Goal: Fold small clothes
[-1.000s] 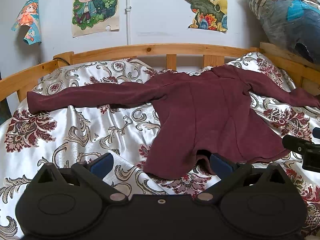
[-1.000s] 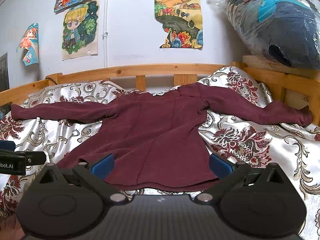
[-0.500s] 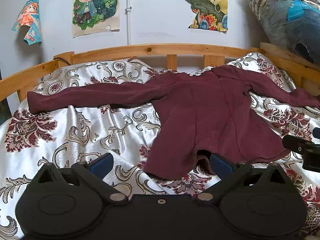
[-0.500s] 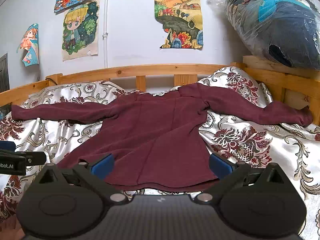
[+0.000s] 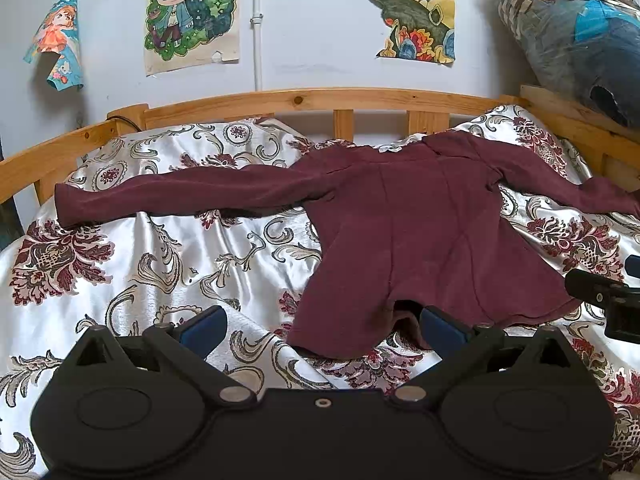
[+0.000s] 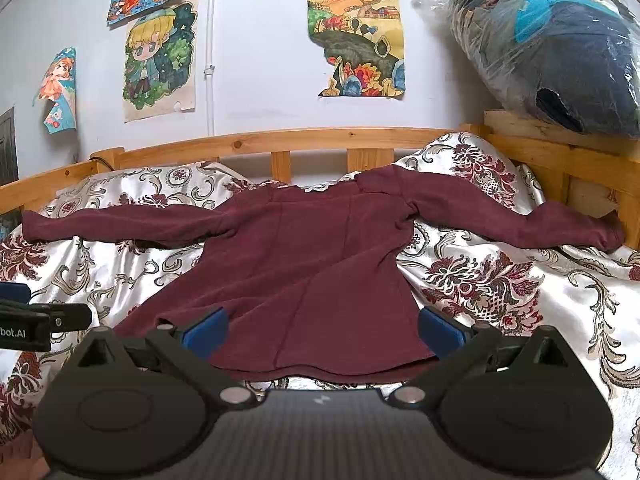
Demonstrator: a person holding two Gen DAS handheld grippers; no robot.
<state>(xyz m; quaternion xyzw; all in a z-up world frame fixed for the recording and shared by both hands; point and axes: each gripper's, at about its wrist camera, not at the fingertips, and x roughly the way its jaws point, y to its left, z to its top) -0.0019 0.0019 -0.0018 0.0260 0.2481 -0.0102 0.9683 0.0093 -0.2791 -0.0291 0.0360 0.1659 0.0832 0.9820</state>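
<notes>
A maroon long-sleeved top lies spread flat on the patterned satin bedspread, sleeves stretched out left and right, hem toward me. It also shows in the right wrist view. My left gripper is open and empty, at the hem's left corner, its right blue pad close to the cloth. My right gripper is open and empty, just in front of the hem's right half. Each gripper shows at the other view's edge.
A wooden bed rail runs round the back and sides. A plastic-wrapped bundle sits on the right ledge. Posters hang on the wall behind. The bedspread lies wrinkled around the top.
</notes>
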